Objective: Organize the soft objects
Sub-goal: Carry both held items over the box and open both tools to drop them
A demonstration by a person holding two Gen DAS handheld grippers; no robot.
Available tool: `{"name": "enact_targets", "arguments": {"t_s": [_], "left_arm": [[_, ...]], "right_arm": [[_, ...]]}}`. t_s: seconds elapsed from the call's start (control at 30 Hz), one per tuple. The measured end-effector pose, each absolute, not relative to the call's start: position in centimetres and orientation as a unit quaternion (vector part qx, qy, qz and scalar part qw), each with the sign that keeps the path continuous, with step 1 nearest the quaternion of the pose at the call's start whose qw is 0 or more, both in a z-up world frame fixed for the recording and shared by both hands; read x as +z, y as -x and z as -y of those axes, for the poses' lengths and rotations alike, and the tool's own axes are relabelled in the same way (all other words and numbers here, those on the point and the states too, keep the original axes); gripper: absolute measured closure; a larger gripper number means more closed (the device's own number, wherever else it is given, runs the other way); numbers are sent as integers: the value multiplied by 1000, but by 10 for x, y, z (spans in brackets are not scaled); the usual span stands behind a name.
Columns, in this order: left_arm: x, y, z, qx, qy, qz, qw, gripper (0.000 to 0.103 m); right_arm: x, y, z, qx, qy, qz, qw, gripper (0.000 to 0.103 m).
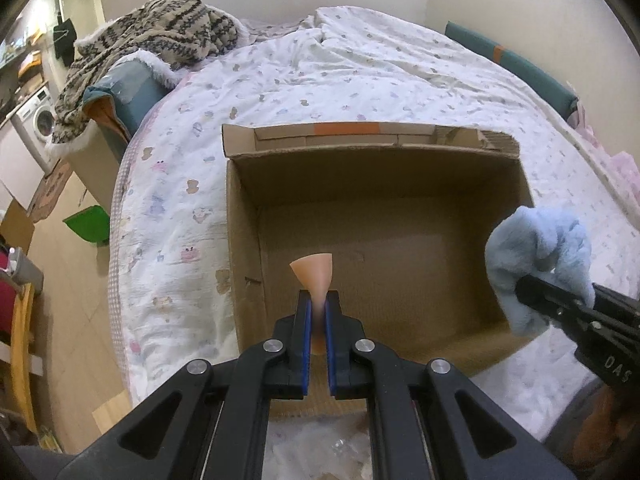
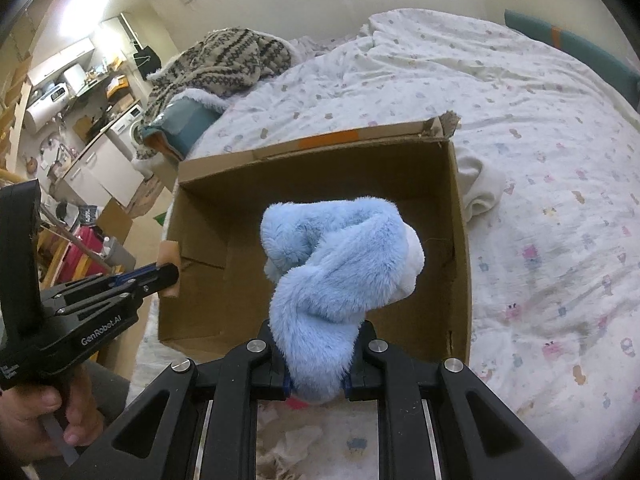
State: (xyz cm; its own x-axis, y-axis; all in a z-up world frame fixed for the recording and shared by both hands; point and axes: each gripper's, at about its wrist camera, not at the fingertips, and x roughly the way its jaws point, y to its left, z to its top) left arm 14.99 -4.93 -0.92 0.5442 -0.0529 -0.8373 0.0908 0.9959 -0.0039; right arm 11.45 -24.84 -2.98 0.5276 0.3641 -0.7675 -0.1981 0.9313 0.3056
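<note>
I have both hands loaded and held over the open cardboard box (image 1: 376, 240) that sits on the bed (image 1: 360, 64); the step in hand is the carry-and-drop of two soft items into it.

On the left, my left tool (image 1: 316, 308) is pressed together on a thin peach-coloured soft piece (image 1: 313, 270), which fans out above the blue pads. It hangs over the near left part of the box floor. From the right wrist view the same tool (image 2: 168, 276) shows at the box's left wall, the piece standing just at the rim (whether it clears the wall I cannot tell).

On the right, my right tool (image 2: 318, 376) is pinching a fluffy light-blue plush item (image 2: 340, 260), gripped at its lower end, the bulk drooping forward over the middle of the box. The box floor I see is bare.

Judgement: the next move calls for lowering each load inside the walls, then spreading the pads, left first to avoid crowding.
</note>
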Motion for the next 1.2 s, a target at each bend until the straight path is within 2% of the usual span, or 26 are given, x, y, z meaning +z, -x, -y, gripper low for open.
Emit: {"name": "enact_targets", "arguments": {"t_s": [0.27, 0.77, 1.2], "left_arm": [[-39, -157, 49, -43, -18, -488, 871, 97], [-53, -155, 54, -43, -22, -488, 871, 96], [-51, -154, 51, -43, -7, -486, 873, 85]], "right_arm": [[-55, -118, 243, 153, -74, -476, 863, 85], [-65, -121, 237, 145, -58, -485, 860, 85], [-64, -121, 241, 138, -66, -480, 864, 80]]}}
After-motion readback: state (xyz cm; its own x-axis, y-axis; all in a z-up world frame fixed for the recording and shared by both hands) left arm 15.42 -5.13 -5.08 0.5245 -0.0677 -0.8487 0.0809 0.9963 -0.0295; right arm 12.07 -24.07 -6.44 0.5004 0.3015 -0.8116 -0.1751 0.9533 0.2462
